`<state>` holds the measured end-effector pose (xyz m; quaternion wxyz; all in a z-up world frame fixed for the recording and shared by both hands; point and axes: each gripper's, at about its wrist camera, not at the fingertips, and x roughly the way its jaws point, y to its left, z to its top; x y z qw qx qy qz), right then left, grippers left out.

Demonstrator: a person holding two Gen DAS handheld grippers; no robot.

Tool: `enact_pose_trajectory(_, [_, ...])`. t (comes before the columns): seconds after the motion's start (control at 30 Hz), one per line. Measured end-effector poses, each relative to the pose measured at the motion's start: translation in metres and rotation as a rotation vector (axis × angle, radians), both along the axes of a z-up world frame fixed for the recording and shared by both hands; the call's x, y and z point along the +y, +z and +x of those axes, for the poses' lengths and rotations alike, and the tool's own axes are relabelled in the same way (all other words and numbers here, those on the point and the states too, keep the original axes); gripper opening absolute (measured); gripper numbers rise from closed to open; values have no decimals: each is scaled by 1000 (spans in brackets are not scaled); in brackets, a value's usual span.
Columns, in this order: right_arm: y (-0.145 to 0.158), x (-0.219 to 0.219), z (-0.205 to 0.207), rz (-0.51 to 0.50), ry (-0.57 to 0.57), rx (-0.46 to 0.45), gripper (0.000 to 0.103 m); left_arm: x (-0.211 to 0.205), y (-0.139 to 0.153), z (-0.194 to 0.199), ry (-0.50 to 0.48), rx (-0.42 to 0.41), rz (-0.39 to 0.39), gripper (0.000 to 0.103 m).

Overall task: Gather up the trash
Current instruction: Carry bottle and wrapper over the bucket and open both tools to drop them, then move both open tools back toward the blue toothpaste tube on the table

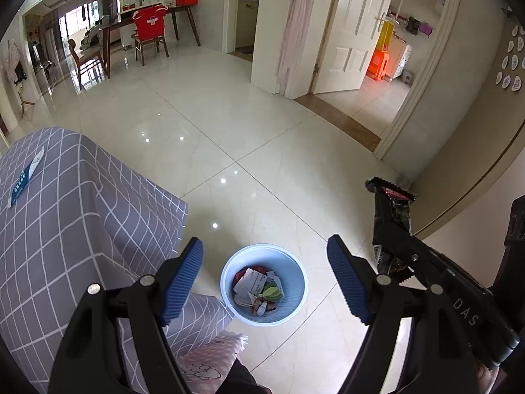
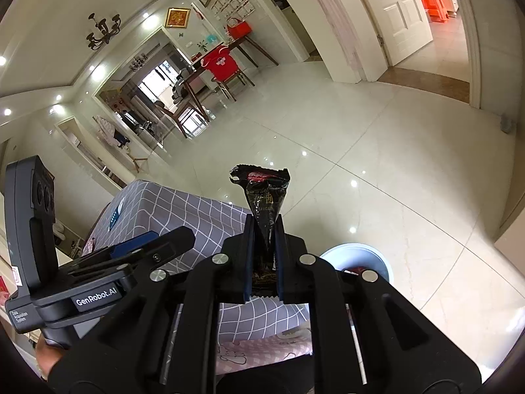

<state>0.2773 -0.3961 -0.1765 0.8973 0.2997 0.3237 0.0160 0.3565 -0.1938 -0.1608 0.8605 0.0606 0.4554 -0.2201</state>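
Observation:
A light blue trash bin (image 1: 292, 282) stands on the tiled floor, part full of paper and wrappers. My left gripper (image 1: 265, 274) is open and empty, held high above the bin. My right gripper (image 2: 265, 229) is shut on a black snack wrapper (image 2: 267, 197) that sticks up between the pads. In the left wrist view the right gripper (image 1: 398, 246) and wrapper (image 1: 392, 210) are to the right of the bin. The bin's rim (image 2: 377, 256) peeks out behind the right gripper. A blue-white sachet (image 1: 26, 177) lies on the table.
A table with a grey checked cloth (image 1: 82, 223) is at the left, next to the bin. A pink patterned cloth (image 1: 210, 358) lies below it. Open tiled floor (image 1: 229, 124) stretches to a dining table and chairs (image 1: 147, 36), and a doorway (image 1: 377, 82) at the right.

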Motion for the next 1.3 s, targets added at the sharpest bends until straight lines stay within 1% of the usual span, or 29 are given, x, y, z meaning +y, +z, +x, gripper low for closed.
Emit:
enact_pose_trajectory(0.17, [4, 5, 6, -6, 11, -4, 12, 8, 4, 1, 14, -13, 4, 76])
enact_pose_trajectory(0.3, [5, 8, 12, -20, 15, -15, 14, 19, 8, 4, 31, -23, -6, 76])
enact_pose_trajectory(0.33, [5, 9, 14, -26, 10, -18, 19, 22, 10, 5, 38, -28, -5, 76])
enact_pose_trajectory(0.37, [5, 9, 16, -37, 1, -21, 39, 24, 10, 5, 41, -30, -6, 76])
enact_pose_trajectory(0.4, [5, 10, 17, -44, -6, -26, 57, 27, 12, 6, 46, -32, -9, 76])
enact_pose_trajectory(0.43, [6, 10, 16, -66, -44, -30, 65, 31, 14, 7, 55, -34, -14, 76])
enact_pose_trajectory(0.53, [7, 11, 17, -67, -42, -33, 65, 40, 17, 9, 60, -24, -33, 76])
enact_pose_trajectory(0.77, [11, 20, 16, -63, -30, -28, 65, 55, 22, 9, 74, -31, -44, 76])
enact_pose_trajectory(0.93, [19, 30, 17, -66, -9, -34, 65, 70, 28, 6, 90, -43, -51, 76])
enact_pose_trajectory(1.0, [24, 38, 19, -71, 6, -40, 65, 79, 31, 4, 101, -60, -45, 76])
enact_pose_trajectory(1.17, [38, 73, 32, -90, 71, -61, 65, 122, 45, 6, 169, -105, -20, 77])
enact_pose_trajectory(1.3, [51, 115, 50, -102, 147, -85, 65, 176, 58, 12, 257, -139, -2, 77])
